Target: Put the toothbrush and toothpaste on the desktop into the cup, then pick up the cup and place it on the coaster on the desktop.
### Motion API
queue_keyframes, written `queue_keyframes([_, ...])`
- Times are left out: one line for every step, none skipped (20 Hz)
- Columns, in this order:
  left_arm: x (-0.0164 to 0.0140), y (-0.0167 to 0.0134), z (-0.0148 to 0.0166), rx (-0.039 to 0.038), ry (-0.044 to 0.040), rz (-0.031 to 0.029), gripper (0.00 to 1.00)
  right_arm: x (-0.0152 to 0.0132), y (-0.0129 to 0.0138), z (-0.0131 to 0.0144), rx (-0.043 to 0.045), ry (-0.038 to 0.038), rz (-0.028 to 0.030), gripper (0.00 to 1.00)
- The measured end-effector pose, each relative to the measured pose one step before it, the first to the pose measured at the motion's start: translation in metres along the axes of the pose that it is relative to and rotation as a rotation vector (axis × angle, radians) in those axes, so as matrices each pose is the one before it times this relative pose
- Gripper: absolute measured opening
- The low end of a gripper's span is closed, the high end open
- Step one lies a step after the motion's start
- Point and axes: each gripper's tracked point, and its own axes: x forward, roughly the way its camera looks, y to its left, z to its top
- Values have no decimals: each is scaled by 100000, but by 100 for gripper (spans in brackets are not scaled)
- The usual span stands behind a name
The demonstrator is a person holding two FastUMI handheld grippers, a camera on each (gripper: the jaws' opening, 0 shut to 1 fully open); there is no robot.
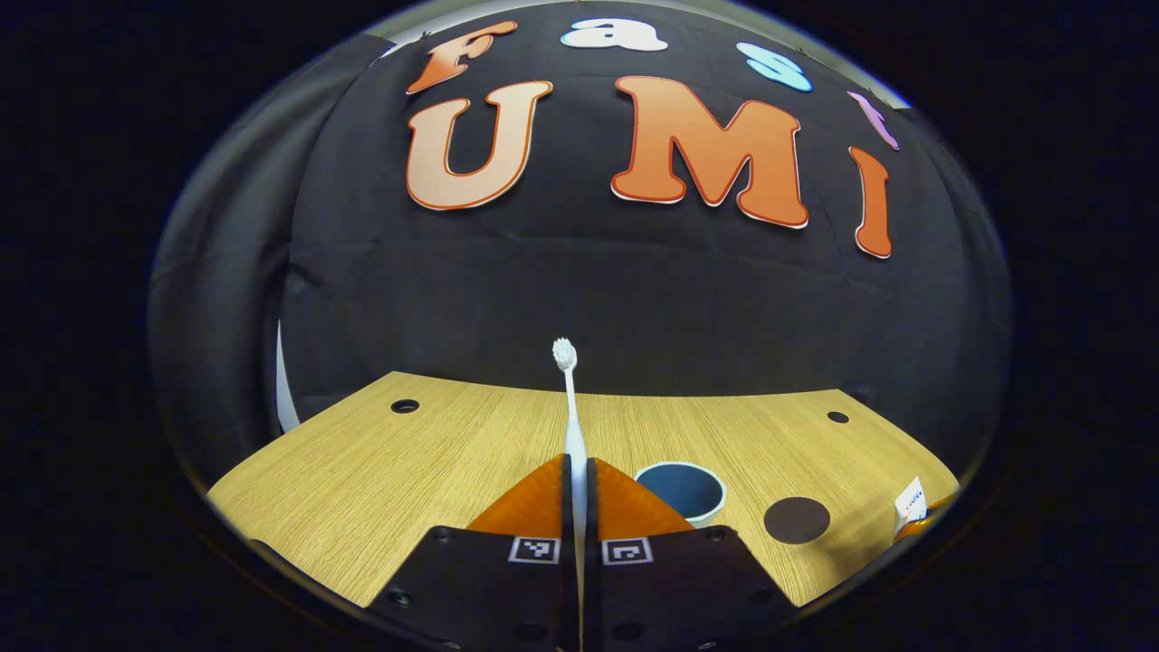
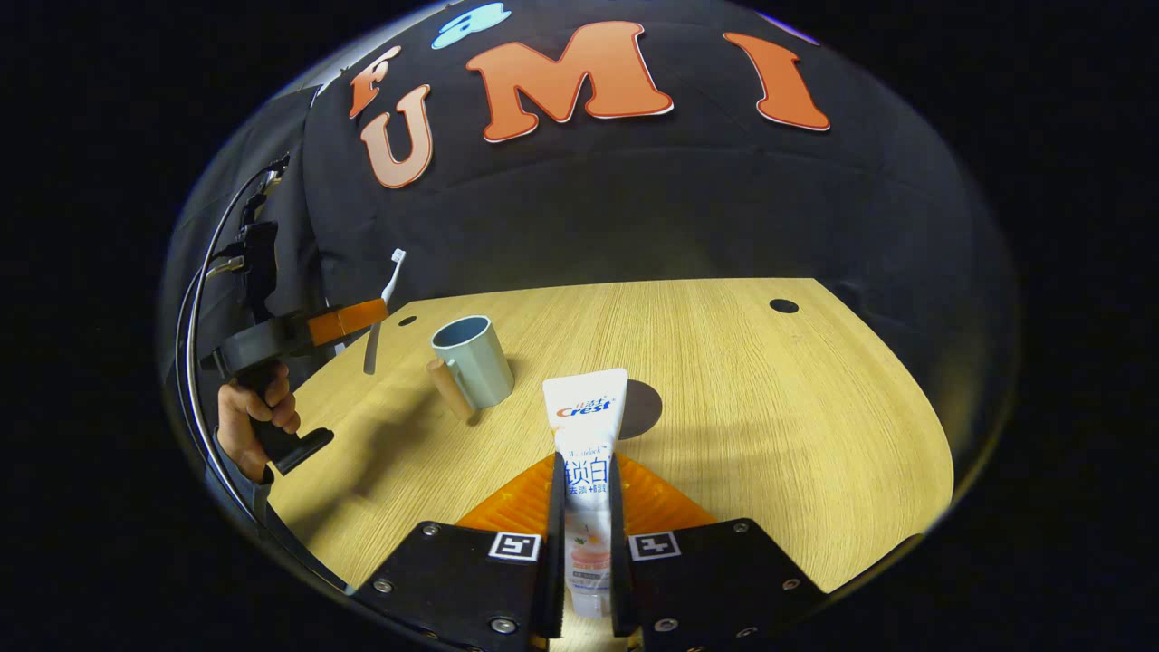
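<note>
Left gripper (image 1: 579,471): fingers closed on the toothbrush (image 1: 570,407) low on its handle, bristles up, held above the table (image 1: 362,471). Right gripper (image 2: 579,489): fingers closed on the toothpaste (image 2: 587,435) at mid-tube, also lifted. The cup (image 2: 473,360) stands upright toward the table's far left corner; the coaster (image 2: 638,407) lies just beside it, nearer the centre. Judged handling: the toothbrush is light, stiff and thin, liable to pivot. The tube is soft; grip firmly without crushing. Take the cup by its wall or handle (image 2: 449,388).
</note>
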Motion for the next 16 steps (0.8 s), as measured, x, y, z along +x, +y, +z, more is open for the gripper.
queue_keyframes([157,-265,162,-640,-670,-873,2,154,54,321,181,-213,-97,21])
queue_keyframes([189,-289,159,-797,-627,-787,2,219,90,351,-46,-579,35,21])
queue_keyframes([289,-375,137,-723,-437,-1065,2,252,179,289,-78,-594,3,21])
queue_keyframes([327,-177,74,-349,-233,-526,2,113,73,317,238,-720,-193,21])
queue_keyframes([270,-173,220,-240,-896,-941,2,202,88,326,164,-566,331,21])
queue_keyframes([380,-232,473,218,-898,-698,2,299,100,415,419,-543,438,21])
queue_keyframes([603,-576,399,399,-177,-2239,2,347,188,413,391,-492,648,21])
queue_keyframes([574,-401,384,348,-363,-1047,2,294,124,456,534,-439,478,21])
queue_keyframes([467,-292,407,480,-557,-1067,2,170,80,372,249,-302,405,21])
queue_keyframes([505,-291,520,162,-864,-830,2,191,-2,345,28,-468,134,21])
queue_keyframes([502,-334,470,102,-654,-1211,2,358,-6,512,-141,-526,-25,21])
queue_keyframes([636,-282,144,-137,-478,-647,2,251,-93,408,-264,-377,-101,21])
queue_keyframes([521,-456,365,-299,-446,-1397,2,321,-48,333,-107,-397,-245,21])
queue_keyframes([633,-395,164,-196,-92,-921,2,280,-132,351,-306,-34,-11,21])
queue_keyframes([524,-371,98,-123,-272,-1033,2,345,-189,228,307,-267,-413,22])
queue_keyframes([485,-282,-81,178,-53,-600,2,258,-103,126,-131,97,261,21])
